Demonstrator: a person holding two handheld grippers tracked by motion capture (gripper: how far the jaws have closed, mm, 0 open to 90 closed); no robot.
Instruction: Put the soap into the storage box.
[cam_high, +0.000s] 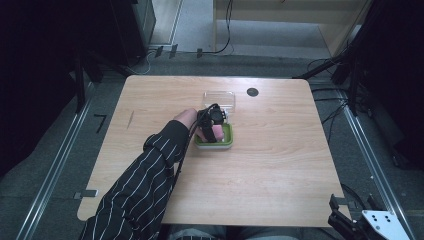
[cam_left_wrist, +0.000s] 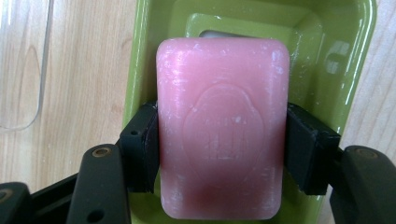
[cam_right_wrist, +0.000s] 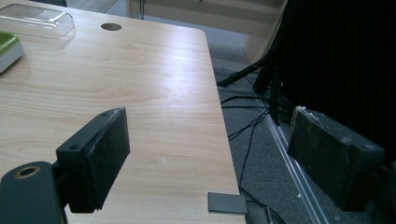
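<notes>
Counter (cam_high: 280, 165) of pale wood holds a green dish (cam_left_wrist: 336, 56) near its middle. Pink soap (cam_left_wrist: 222, 126) sits in the dish, smooth, with round corners and a stamped mark on top. The left gripper (cam_left_wrist: 222, 149) squeezes its sides. The right gripper (cam_right_wrist: 210, 158) has its jaws wide apart.

I see a pink soap bar (cam_left_wrist: 222, 128), rectangular with rounded corners and an oval stamp pressed into its top face, its surface scuffed with pale marks. It lies flat, face up, inside the green dish (cam_left_wrist: 345, 51), its long sides running along the dish's length. The dish is glossy, with a raised inner step, and sits near the desk's middle.
</notes>
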